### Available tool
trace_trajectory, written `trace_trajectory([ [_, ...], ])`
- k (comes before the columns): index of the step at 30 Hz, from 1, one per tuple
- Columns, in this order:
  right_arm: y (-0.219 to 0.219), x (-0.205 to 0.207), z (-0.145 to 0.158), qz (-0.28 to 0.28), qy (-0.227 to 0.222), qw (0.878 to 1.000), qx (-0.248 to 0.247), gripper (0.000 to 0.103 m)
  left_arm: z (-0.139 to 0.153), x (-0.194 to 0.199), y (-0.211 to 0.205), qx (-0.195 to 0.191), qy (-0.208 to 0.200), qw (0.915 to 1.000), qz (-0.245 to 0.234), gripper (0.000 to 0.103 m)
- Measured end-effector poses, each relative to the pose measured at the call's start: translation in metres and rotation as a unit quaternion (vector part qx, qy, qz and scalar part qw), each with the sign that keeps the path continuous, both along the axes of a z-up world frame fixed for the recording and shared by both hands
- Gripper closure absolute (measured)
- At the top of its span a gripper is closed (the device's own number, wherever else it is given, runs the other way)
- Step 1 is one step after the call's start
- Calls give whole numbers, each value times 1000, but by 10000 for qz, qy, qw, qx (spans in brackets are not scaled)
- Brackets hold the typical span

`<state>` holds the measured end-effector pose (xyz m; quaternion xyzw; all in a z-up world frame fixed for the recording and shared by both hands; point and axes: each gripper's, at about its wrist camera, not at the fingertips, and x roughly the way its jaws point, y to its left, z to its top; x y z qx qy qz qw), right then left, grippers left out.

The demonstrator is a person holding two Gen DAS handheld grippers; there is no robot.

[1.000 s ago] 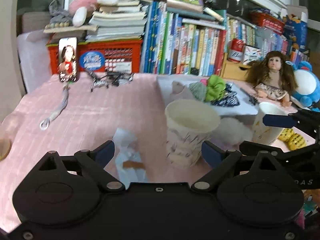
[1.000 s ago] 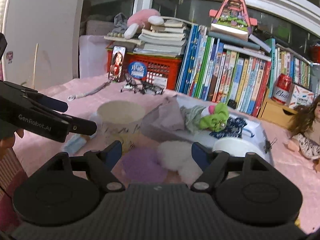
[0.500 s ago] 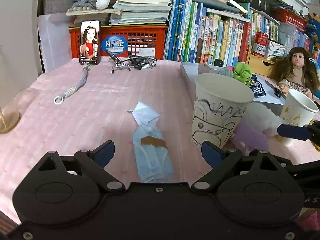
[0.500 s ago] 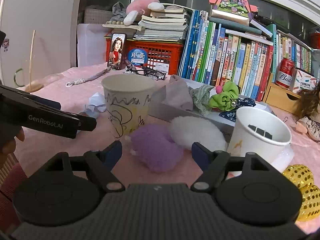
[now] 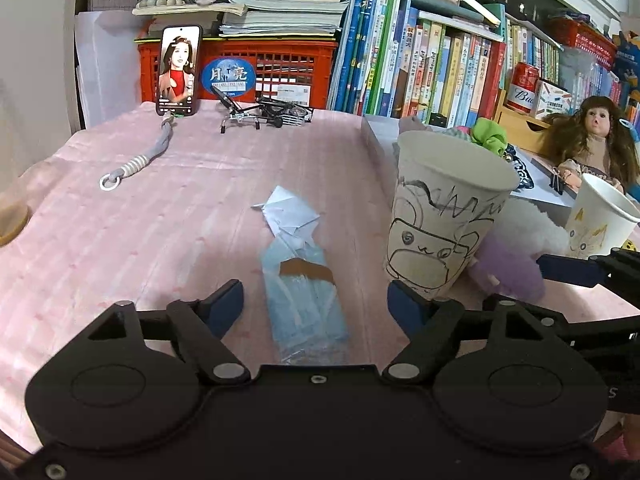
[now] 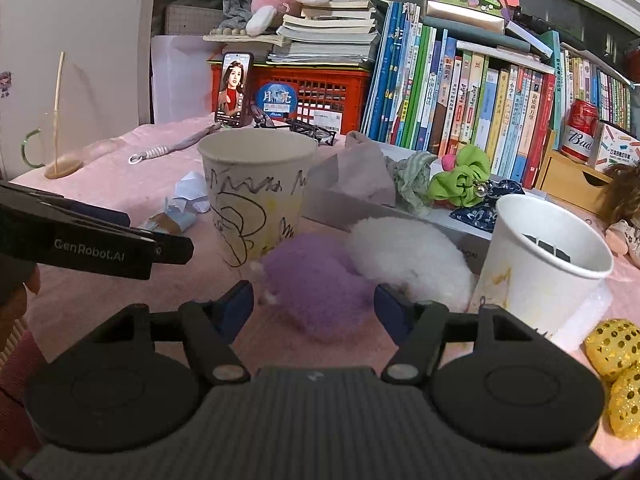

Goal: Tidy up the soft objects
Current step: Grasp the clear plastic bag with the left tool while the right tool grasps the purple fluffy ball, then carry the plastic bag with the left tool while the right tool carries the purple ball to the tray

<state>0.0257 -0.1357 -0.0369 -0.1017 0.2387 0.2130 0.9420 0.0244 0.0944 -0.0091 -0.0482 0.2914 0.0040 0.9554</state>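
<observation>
Little looks sorted yet: the scribbled cup (image 6: 256,192) at eleven o'clock shows nothing inside from here, while the purple puff (image 6: 316,280) and white puff (image 6: 408,260) lie on the pink cloth (image 5: 120,240) between it and the plain cup (image 6: 544,256) at two o'clock. The left gripper (image 5: 316,300) gapes wide over a blue wrapper (image 5: 304,304), holding nothing. The right gripper (image 6: 314,304) is equally wide, empty, its jaws flanking the purple puff.

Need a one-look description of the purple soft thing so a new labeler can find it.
Start at the doodled paper cup on the pink tablecloth. Just right of its base lies the purple pom-pom, between the open right gripper's fingers. It touches a white pom-pom of similar fluff; only colour separates them.
</observation>
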Motion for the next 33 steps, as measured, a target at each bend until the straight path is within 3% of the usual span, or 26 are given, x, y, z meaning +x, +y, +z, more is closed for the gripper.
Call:
trace_trajectory([
  [8, 7, 3, -3, -31, -23, 10000, -90, 25, -1, 3, -1, 9, 28, 10000, -28, 48],
  [18, 11, 10, -2, -212, 29, 9997, -99, 35, -2, 2, -3, 102, 15, 9999, 64, 65],
  [23, 11, 12, -3, -275, 16, 9995, -175, 44, -1, 1, -2, 142, 28, 9999, 71, 68],
  [33, 10, 5, 5, -291, -50, 9995, -102, 50, 12, -2, 2, 16, -22, 9999, 145, 69],
])
